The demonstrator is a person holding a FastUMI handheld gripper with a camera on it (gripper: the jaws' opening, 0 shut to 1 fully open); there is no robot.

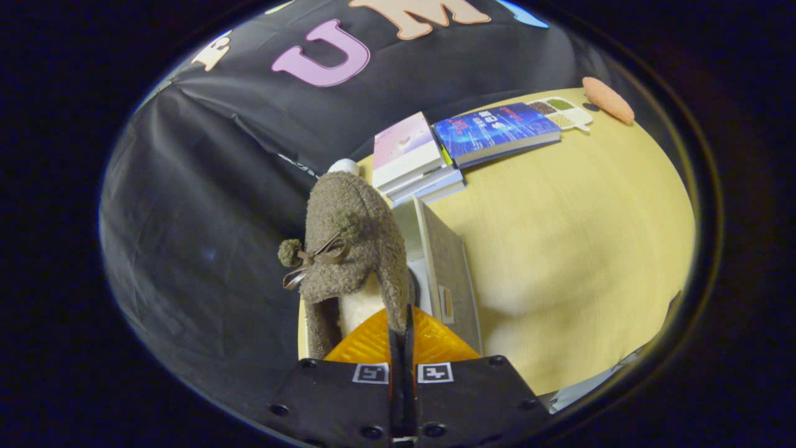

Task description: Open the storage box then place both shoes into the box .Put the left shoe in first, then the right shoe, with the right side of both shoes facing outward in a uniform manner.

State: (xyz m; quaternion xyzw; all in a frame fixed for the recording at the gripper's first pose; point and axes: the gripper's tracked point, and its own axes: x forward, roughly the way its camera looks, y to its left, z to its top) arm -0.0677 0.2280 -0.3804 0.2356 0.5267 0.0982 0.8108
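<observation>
jaws (402, 339): you've got them clenched on the rim of a fuzzy brown slipper (348, 249), pinching the collar edge so it hangs off the tips with the little bow showing
slipper position: lifted, toe pointing away from you, hovering right beside and a bit over the storage box (444, 267)
storage box: grey-white, sitting at the near edge of the worktop (578, 249), lid looks swung up on edge so the opening faces the shoe, though I can't see much of the inside
why the grip: grabbing the collar keeps the sole free, so I'd guess you can slide it in sideways without fumbling
which shoe: can't tell left from right here
other stuff: stack of books (423, 162) beyond the box, a blue book (497, 127) next to it, a small divided tray (563, 112) and an orange oval pad (608, 99) well beyond
progress guess: box open, first shoe probably going in
</observation>
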